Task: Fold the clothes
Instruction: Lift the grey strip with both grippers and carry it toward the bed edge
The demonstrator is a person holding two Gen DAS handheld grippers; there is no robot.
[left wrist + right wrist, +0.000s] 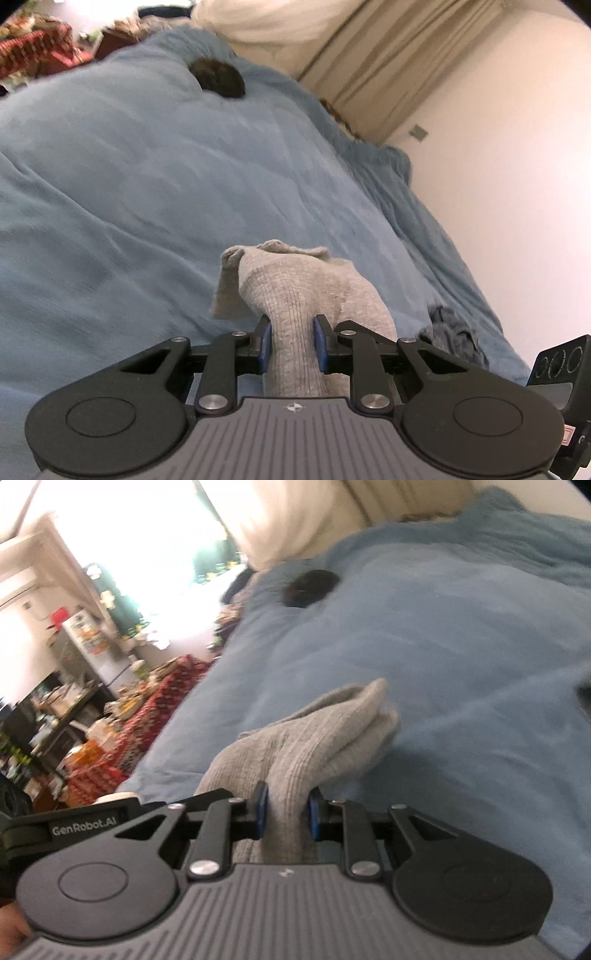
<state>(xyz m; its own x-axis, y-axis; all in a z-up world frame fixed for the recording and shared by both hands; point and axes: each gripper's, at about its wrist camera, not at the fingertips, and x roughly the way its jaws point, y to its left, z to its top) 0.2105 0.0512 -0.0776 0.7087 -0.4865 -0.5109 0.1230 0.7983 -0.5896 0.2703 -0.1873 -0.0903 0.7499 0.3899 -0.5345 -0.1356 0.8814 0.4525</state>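
A grey ribbed sock [295, 291] is pinched between the blue pads of my left gripper [293, 341] and held just above the blue bedspread [129, 203]. Its far end is bunched and folded over. In the right wrist view the grey sock [321, 734] is pinched by my right gripper [284, 814], its free end folded and pointing right. Both grippers are shut on grey sock fabric. Whether it is one sock or a pair I cannot tell.
A dark rolled bundle [218, 77] lies far up the bed, also in the right wrist view [310, 588]. A crumpled grey-blue garment [454, 336] lies at the bed's right edge by the white wall. A cluttered red-cloth table [140, 709] stands left of the bed.
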